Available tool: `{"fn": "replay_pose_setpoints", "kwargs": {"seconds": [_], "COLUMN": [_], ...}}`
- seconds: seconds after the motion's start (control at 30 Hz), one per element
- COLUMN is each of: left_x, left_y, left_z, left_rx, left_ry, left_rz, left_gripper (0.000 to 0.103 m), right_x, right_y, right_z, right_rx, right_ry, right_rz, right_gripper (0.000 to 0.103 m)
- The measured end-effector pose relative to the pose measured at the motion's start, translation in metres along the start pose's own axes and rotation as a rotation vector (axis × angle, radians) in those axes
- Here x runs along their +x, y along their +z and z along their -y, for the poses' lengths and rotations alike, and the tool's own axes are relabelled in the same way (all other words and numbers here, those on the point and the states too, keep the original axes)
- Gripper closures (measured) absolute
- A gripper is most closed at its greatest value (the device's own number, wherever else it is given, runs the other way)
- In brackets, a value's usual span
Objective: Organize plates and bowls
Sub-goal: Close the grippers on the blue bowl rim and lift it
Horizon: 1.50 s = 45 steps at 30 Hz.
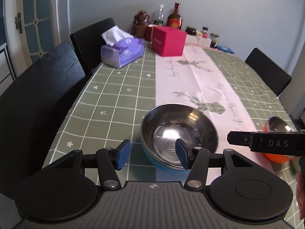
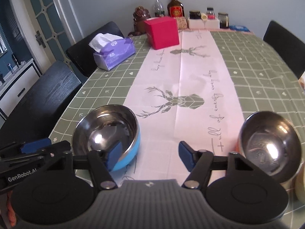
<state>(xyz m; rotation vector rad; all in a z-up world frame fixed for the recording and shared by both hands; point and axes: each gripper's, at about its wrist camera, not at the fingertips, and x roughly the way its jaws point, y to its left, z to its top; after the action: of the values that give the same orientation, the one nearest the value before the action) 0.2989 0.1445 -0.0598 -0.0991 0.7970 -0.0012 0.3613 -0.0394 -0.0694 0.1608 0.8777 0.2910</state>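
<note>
Two steel bowls sit apart, outside the right gripper's open jaws.

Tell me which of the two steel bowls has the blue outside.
The blue-sided bowl is the one on the left in the right wrist view, at the edge of the white runner. The other bowl, far right, shows an orange outside in the left wrist view.

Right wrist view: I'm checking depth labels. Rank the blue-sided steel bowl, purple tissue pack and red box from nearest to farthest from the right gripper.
1. Blue-sided steel bowl, just left of the right gripper.
2. Purple tissue pack, far left.
3. Red box, far centre.
</note>
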Motion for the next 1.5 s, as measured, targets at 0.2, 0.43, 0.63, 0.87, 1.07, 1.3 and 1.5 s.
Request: {"fn": "replay_pose_setpoints", "kwargs": {"seconds": [0.2, 0.43, 0.63, 0.87, 1.07, 1.3, 1.5], "left_x": [0.032, 0.05, 0.049, 0.034, -0.003, -0.053, -0.085], "left_y": [0.003, 0.001, 0.002, -0.001, -0.004, -0.031, -0.07], "left_z": [-0.011, -0.012, -0.002, 0.008, 0.025, 0.06, 0.092], "left_rx": [-0.054, -0.069, -0.039, -0.004, 0.034, 0.113, 0.126], "left_ry": [0.009, 0.014, 0.021, 0.054, 0.068, 0.026, -0.039], "left_rz": [-0.067, -0.097, -0.095, -0.085, -0.07, -0.039, -0.033], "left_gripper": [0.052, 0.067, 0.083, 0.083, 0.083, 0.083, 0.083], "right_x": [0.028, 0.046, 0.046, 0.032, -0.002, -0.054, -0.103], "right_y": [0.003, 0.004, 0.002, -0.002, -0.008, -0.05, -0.097], "right_z": [-0.008, -0.014, -0.019, -0.024, -0.02, 0.01, 0.042], "right_rx": [0.02, 0.032, 0.028, -0.026, -0.032, 0.019, 0.09], "right_ry": [0.007, -0.002, 0.016, 0.009, 0.043, 0.083, 0.082], "right_rz": [-0.059, -0.105, -0.109, -0.078, -0.05, -0.023, 0.007], "right_gripper": [0.053, 0.064, 0.085, 0.088, 0.089, 0.089, 0.089]}}
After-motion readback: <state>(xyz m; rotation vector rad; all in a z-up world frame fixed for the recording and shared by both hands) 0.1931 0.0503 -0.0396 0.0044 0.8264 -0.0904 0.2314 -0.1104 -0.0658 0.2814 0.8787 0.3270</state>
